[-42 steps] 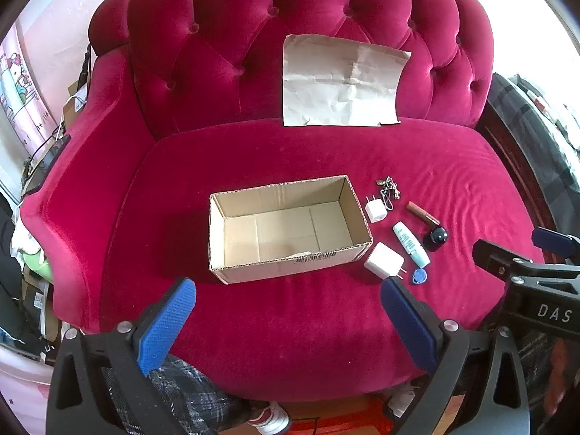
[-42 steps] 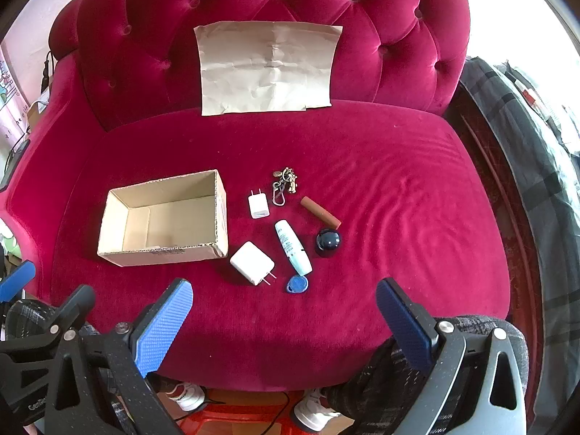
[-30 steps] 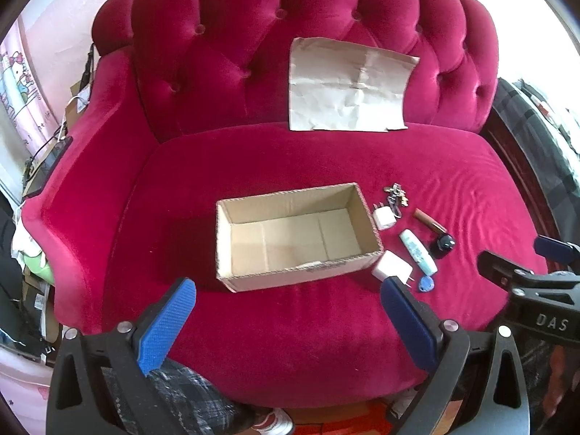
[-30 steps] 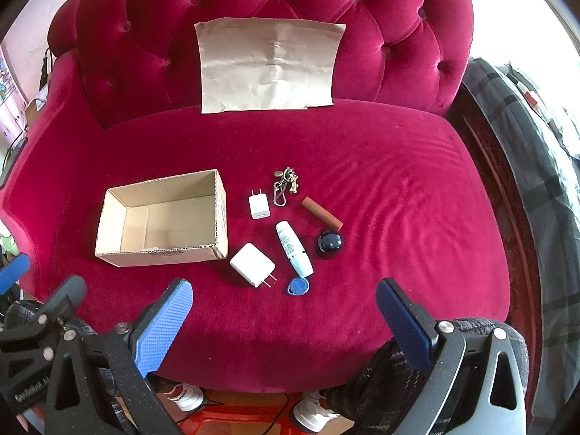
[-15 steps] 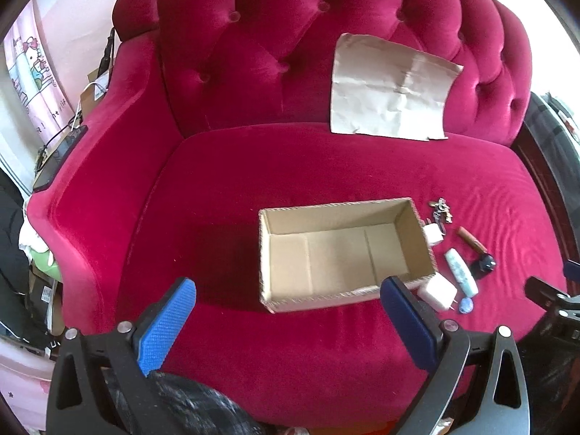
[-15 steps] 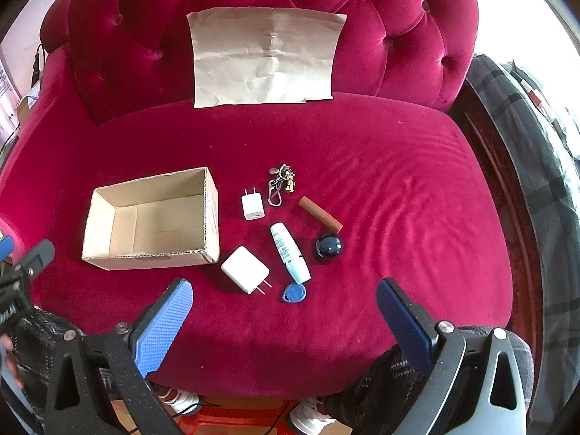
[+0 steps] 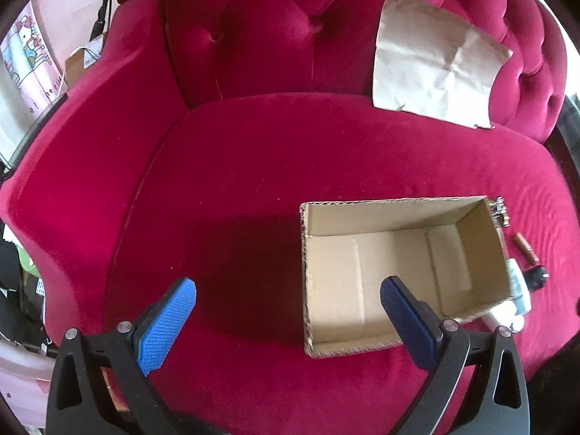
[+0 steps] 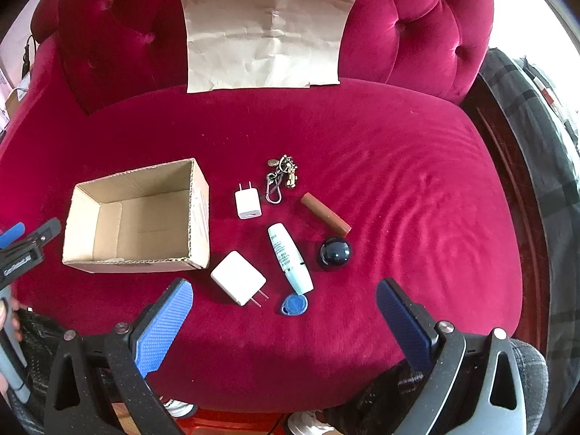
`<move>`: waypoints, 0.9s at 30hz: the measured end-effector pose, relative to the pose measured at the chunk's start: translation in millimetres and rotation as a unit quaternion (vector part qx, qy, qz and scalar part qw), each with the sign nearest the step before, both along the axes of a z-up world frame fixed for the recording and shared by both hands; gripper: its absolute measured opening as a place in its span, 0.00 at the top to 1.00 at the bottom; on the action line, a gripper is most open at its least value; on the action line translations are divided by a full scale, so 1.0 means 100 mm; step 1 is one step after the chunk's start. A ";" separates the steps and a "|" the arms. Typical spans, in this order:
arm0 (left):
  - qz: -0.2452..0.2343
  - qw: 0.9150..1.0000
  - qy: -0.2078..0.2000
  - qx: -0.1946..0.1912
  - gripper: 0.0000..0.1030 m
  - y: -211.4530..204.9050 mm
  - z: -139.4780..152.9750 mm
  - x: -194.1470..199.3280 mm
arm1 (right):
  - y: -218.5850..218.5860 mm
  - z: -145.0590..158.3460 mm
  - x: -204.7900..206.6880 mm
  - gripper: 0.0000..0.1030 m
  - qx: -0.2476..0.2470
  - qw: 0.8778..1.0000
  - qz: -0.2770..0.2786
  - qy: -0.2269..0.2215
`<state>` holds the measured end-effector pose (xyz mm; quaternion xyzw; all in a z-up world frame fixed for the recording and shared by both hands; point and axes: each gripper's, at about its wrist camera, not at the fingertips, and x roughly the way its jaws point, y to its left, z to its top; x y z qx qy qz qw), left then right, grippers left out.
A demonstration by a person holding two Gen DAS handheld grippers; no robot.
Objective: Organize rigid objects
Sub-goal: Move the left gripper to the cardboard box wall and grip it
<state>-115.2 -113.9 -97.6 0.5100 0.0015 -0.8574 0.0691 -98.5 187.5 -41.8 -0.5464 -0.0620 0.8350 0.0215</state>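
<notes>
- The right gripper [image 8: 284, 320], jaws spread and empty, is hovering at the seat's front edge, facing the loose items, presumably to choose one.
- The large white plastic charger [image 8: 238, 277] is lying at its 12 o'clock; the open brown cardboard box [image 8: 136, 217] is sitting at 10 o'clock.
- The left gripper [image 7: 288, 320], also spread and empty, is angling toward the box's left end, probably to steady it.

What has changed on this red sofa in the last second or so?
Only the hand-held grippers moved. The left gripper swung left and closer, so the cardboard box now sits at the right of its view. The right gripper edged nearer the small items. Both stayed open, holding nothing. The box, larger white charger, tube and keys lie where they were.
</notes>
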 end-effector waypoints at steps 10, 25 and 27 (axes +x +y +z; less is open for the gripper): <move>-0.005 1.000 -0.028 -0.001 0.00 -0.11 -0.43 -0.20 | 0.05 -0.19 -0.16 0.00 0.004 1.000 -0.005 -0.016; -0.010 0.997 -0.056 0.049 0.75 -0.15 -0.72 -0.29 | 0.09 -0.32 -0.27 0.00 0.005 1.000 -0.014 -0.027; -0.018 0.997 -0.053 0.044 0.83 -0.09 -0.73 -0.29 | 0.09 -0.33 -0.27 0.00 0.005 0.999 -0.017 -0.028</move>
